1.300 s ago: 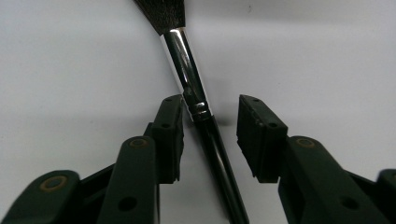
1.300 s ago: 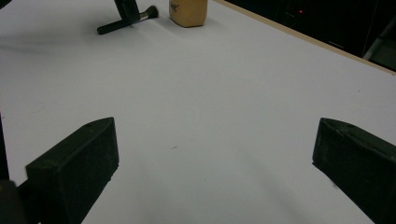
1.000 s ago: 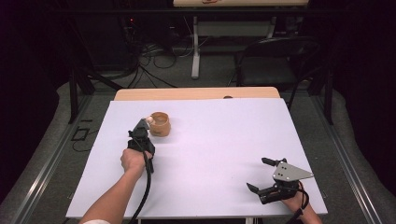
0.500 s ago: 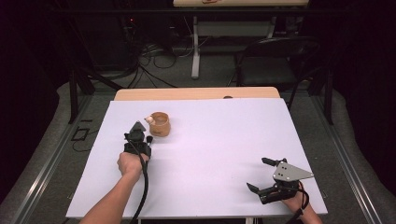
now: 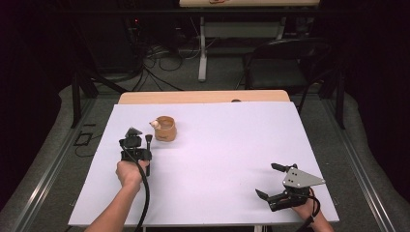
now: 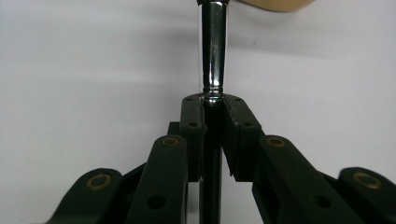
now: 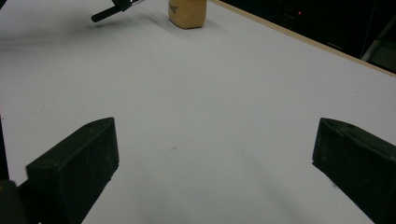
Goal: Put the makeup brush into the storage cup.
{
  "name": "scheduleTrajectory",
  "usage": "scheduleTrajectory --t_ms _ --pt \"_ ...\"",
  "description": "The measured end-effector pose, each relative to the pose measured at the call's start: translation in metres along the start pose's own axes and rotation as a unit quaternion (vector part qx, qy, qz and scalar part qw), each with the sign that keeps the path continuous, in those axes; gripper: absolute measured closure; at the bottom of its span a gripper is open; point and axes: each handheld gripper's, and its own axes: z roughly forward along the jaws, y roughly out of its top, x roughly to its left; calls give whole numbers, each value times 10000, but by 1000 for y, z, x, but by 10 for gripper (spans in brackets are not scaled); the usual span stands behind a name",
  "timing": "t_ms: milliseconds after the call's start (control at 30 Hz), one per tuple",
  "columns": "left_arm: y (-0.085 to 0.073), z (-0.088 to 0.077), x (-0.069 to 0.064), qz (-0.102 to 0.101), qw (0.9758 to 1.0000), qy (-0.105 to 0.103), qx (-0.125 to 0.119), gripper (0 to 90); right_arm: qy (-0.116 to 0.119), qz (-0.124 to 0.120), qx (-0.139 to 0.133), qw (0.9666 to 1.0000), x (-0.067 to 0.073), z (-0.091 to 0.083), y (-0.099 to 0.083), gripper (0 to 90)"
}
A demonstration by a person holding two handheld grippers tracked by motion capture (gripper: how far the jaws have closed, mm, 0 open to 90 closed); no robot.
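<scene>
The white table (image 5: 217, 159) carries a tan cup (image 5: 165, 128) at its far left, standing upright, with a pale object at its far-left rim that is too small to identify.

Left gripper (image 5: 140, 140): held in the person's left hand (image 5: 130, 173), just near of the cup and slightly to its left. Its jaws are clenched on a slim tool (image 6: 212, 51). In the left gripper view the tool shows a polished metal shaft above the jaw tips and a dark handle running down between them. In the high view the tool's dark end (image 5: 148, 138) stands just beside the cup; contact cannot be confirmed. The tool's working end is cut off at the top of the left gripper view, close against the cup's tan base.

Right gripper (image 5: 267, 182): held at the near right corner, well apart from the cup. Jaws spread wide, grasping nothing, with bare table between them in the right gripper view.
</scene>
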Motion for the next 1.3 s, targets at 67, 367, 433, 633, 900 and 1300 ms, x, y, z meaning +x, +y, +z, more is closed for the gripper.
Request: scheduleTrajectory --t_ms 67,367,433,633,900,1300 --pt "-1 -1 0 10 10000 -12 -82 793 1 2 -13 10000 0 0 0 0" --pt "-9 -10 -6 185 9985 -75 -504 793 14 -26 -3 10000 0 0 0 0" --pt "-10 -12 -6 144 9980 -81 -611 794 0 -12 -1 10000 0 0 0 0" --pt "-14 -13 -5 204 9966 -55 -797 794 3 -7 -10 10000 0 0 0 0" --pt "-16 -21 -5 372 9933 -119 -1087 794 11 -23 -4 10000 0 0 0 0" --pt "-19 -29 -8 618 9846 -148 -1628 794 6 -10 -1 10000 0 -1 0 0"
